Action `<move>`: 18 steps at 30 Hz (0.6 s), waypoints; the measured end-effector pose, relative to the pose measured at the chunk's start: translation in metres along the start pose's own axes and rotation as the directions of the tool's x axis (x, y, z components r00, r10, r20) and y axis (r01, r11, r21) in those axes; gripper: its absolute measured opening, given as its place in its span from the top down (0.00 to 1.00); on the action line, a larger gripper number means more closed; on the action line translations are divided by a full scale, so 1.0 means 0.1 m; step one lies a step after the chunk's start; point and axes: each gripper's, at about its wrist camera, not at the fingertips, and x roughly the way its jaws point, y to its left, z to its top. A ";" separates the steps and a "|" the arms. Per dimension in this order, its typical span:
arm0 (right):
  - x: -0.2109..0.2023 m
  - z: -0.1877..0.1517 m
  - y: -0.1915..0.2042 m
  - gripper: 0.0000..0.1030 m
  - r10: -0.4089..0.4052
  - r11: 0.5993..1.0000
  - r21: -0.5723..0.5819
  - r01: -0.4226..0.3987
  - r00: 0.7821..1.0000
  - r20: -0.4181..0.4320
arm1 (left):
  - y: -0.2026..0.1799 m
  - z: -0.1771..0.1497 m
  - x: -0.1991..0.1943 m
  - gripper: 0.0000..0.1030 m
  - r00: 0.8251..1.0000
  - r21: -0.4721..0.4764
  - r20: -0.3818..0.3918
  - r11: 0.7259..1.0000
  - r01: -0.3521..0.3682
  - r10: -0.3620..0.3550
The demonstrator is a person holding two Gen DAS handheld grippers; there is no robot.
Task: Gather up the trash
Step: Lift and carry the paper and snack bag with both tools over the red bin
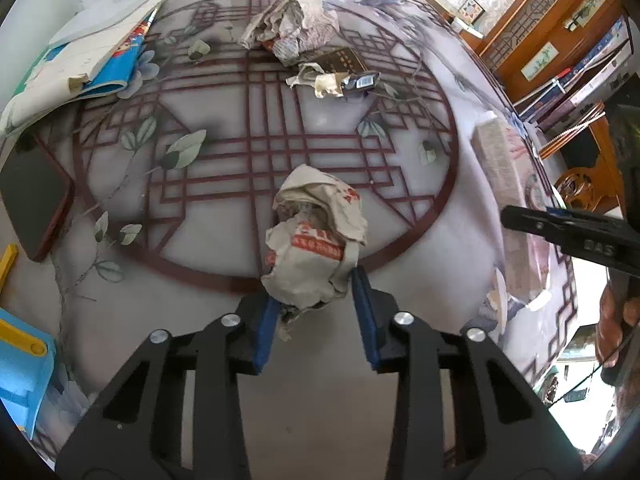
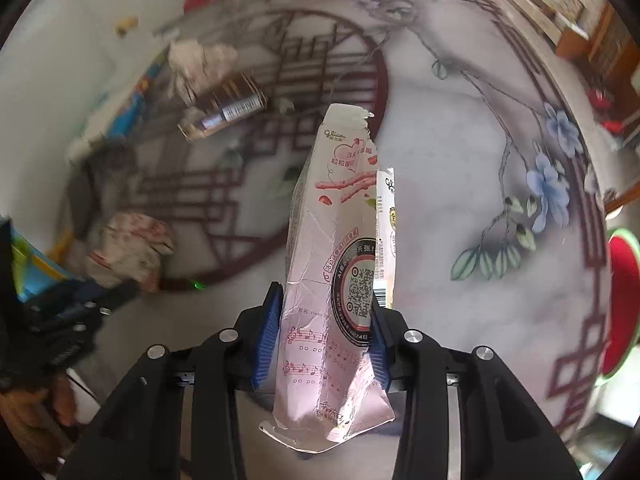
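Observation:
In the left wrist view my left gripper [image 1: 316,304] is shut on a crumpled white and red paper wrapper [image 1: 316,240] above the patterned table [image 1: 200,248]. In the right wrist view my right gripper [image 2: 322,320] is shut on a flattened pink snack box [image 2: 336,264], which stands up between the blue pads [image 2: 267,328]. The crumpled wrapper also shows in the right wrist view [image 2: 128,248], with the left gripper [image 2: 76,312] beside it. More trash lies further back: a crumpled paper pile [image 1: 288,28], small wrappers [image 1: 332,82] and a dark packet [image 1: 340,60].
A phone [image 1: 32,200] lies at the table's left edge, next to books [image 1: 92,60] and a blue and yellow object [image 1: 20,368]. A tissue pack [image 1: 504,184] lies at the right. Wooden shelves [image 1: 560,40] stand beyond the table. A watermelon-print item [image 2: 620,300] sits at the right edge.

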 end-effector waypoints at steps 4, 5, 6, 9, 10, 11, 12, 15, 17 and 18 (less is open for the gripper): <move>-0.26 -0.06 -0.01 0.64 0.053 0.995 0.086 -0.060 0.995 0.084 | -0.03 0.04 -0.12 0.74 0.999 -0.009 0.032 1.000 0.004 -0.003; -0.35 -0.09 -0.01 0.64 0.055 0.992 0.104 -0.068 0.991 0.123 | -0.05 0.06 -0.16 0.74 0.999 -0.007 0.047 1.000 0.006 -0.006; -0.41 -0.11 0.01 0.64 0.052 0.991 0.113 -0.069 0.988 0.144 | -0.08 0.08 -0.22 0.74 0.998 -0.001 0.058 1.000 0.009 -0.009; -0.63 -0.19 0.00 0.64 0.038 0.988 0.140 -0.070 0.975 0.221 | -0.16 0.14 -0.34 0.75 0.995 0.016 0.098 1.000 0.014 -0.016; -0.68 -0.21 0.01 0.64 0.034 0.987 0.146 -0.070 0.971 0.238 | -0.20 0.17 -0.39 0.75 0.994 0.021 0.111 1.000 0.023 -0.025; -0.72 -0.23 0.02 0.64 0.027 0.986 0.152 -0.068 0.966 0.257 | -0.24 0.19 -0.42 0.75 0.992 0.026 0.118 0.999 0.030 -0.033; -0.77 -0.25 0.02 0.63 0.021 0.985 0.160 -0.068 0.961 0.277 | -0.27 0.20 -0.43 0.75 0.992 0.031 0.123 0.999 0.035 -0.039; -0.88 -0.24 -0.04 0.63 0.015 0.980 0.182 -0.075 0.951 0.308 | -0.40 0.25 -0.48 0.75 0.989 0.056 0.139 0.997 0.051 -0.058; -0.94 -0.26 -0.11 0.63 0.010 0.977 0.198 -0.078 0.945 0.326 | -0.50 0.27 -0.51 0.75 0.986 0.075 0.149 0.995 0.061 -0.072; -0.96 -0.27 -0.13 0.63 0.008 0.976 0.205 -0.080 0.944 0.330 | -0.55 0.28 -0.52 0.75 0.985 0.084 0.154 0.994 0.065 -0.077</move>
